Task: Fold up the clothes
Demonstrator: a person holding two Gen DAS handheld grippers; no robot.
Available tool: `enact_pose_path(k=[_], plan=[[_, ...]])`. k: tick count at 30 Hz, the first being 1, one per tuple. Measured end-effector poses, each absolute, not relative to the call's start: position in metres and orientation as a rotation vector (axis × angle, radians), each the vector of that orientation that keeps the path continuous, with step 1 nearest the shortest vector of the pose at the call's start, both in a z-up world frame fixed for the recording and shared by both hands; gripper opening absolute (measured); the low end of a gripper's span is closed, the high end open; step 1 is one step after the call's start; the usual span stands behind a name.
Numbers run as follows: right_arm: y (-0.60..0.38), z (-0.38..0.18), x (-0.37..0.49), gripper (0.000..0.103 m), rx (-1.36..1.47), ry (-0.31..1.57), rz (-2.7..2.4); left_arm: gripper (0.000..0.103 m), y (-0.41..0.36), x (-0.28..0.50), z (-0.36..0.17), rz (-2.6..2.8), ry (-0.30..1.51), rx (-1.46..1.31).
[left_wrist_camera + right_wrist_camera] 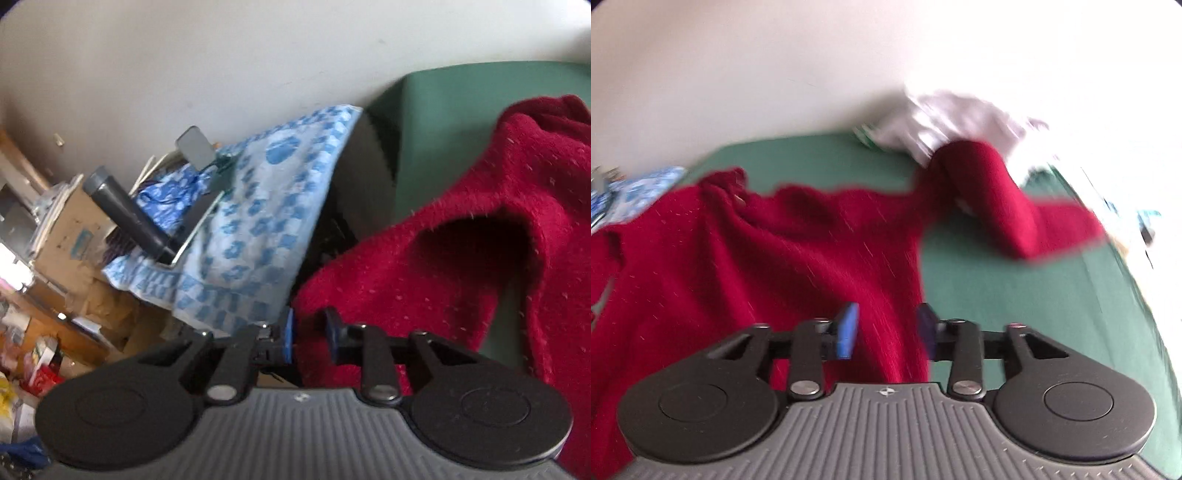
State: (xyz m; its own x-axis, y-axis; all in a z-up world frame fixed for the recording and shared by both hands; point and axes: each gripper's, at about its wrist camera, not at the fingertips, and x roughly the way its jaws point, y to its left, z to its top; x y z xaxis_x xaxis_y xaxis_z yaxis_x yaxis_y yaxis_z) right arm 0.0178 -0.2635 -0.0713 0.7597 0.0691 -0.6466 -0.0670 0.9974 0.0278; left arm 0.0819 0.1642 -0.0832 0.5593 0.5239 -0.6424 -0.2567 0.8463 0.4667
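Red sweater (798, 254): one, fuzzy knit flecked with pale lint, spread rumpled on the green bench (1015, 295); one sleeve (1004, 199) doubled over toward the far edge.
Left gripper (312, 334): mine; jaws narrow, blue pads (288, 334) standing at the sweater's near hem, red knit between them; whether they pinch it I cannot tell.
Right gripper (888, 330): mine; jaws about half wide, sweater cloth lying in the gap, pads not pressing it.
White cloth (945, 118): one crumpled heap, beyond the folded sleeve, touching it.
Blue patterned cloth (258, 206): one, checked and flowered, draped over a dark boxy thing left of the sweater.
Grey cylinder (125, 214): one, smooth, tilted, lying on the blue cloth.
Cardboard boxes (74, 236): several, exact count unclear, stacked further left of the sweater among blurred clutter.
Edges: the bench ends just left of the sweater's hem; far edge meets a plain pale wall (184, 55).
Open room: bare green surface right of the sweater, below the sleeve.
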Motion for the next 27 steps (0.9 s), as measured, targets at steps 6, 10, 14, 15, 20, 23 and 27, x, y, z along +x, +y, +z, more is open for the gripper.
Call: enact_pose_path(k=[6,10,14,15,20,23,27], plan=[[-0.227,-0.092,0.090,0.055,-0.266,0.690,0.192,0.058,0.114,0.067,-0.040,0.439,0.650,0.432],[-0.211,-0.114,0.130,0.054,-0.421,0.671,0.223,0.059,0.089,0.069,-0.024,0.309,0.635,0.380],[-0.212,-0.113,0.168,0.010,-0.411,0.749,0.254,0.062,0.068,0.087,-0.033,0.240,0.676,0.399],[-0.217,-0.106,0.176,0.010,-0.368,0.752,0.256,0.062,0.063,0.093,-0.036,0.219,0.682,0.404],[-0.236,-0.078,0.219,0.010,-0.261,0.671,0.189,0.062,0.046,0.135,-0.043,0.077,0.722,0.348],[-0.250,-0.074,0.246,0.010,-0.185,0.660,0.119,0.062,0.044,0.178,-0.047,0.013,0.735,0.312],[-0.265,-0.095,0.277,0.009,-0.086,0.702,0.022,0.061,0.037,0.236,-0.060,-0.042,0.773,0.287]])
